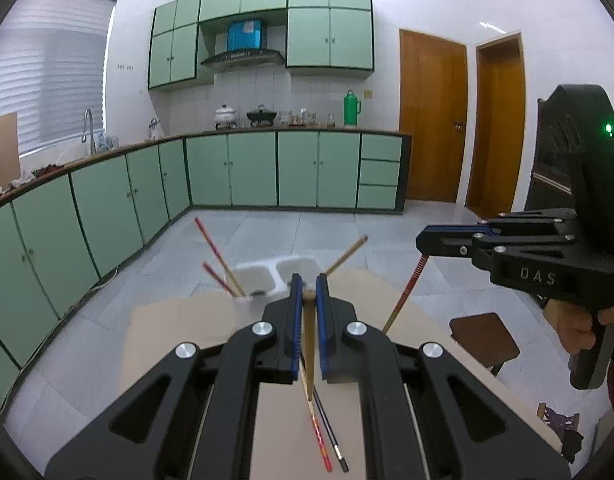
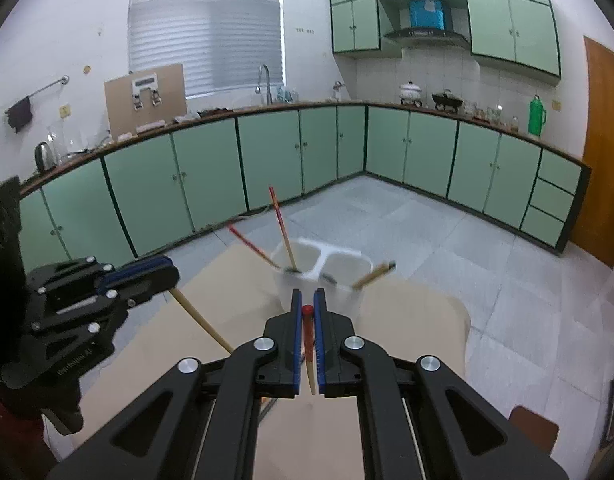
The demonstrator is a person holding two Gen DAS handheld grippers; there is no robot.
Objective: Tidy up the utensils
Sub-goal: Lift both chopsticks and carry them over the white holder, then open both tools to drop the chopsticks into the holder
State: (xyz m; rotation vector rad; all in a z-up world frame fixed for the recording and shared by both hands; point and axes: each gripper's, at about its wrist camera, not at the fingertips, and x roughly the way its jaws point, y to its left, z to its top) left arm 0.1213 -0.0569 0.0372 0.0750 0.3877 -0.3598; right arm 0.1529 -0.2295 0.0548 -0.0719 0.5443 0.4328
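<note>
Left gripper (image 1: pixel 308 292): black body, blue finger pads, silver bolts; tan chopstick (image 1: pixel 308 344) between jaws. Below jaws on beige table (image 1: pixel 179 328): red patterned chopstick (image 1: pixel 320 438), black chopstick (image 1: pixel 331 436). Ahead of jaws: white holder (image 1: pixel 267 276), red-and-tan sticks inside. Right gripper (image 2: pixel 308 308): black, blue pads; red-topped tan chopstick (image 2: pixel 308 336) between jaws, red-and-white striped upper part in left view. Beyond: pale green cabinets (image 2: pixel 211 168), grey floor tiles (image 2: pixel 467 240), orange-brown door (image 1: pixel 431 120).

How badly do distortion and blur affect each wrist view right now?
Left wrist view: the fisheye bows the green cabinets; the white two-compartment holder looks washed out. Right wrist view: the same bowing; the wooden chopstick in the holder's right compartment is smeared, and the left gripper is dim.
</note>
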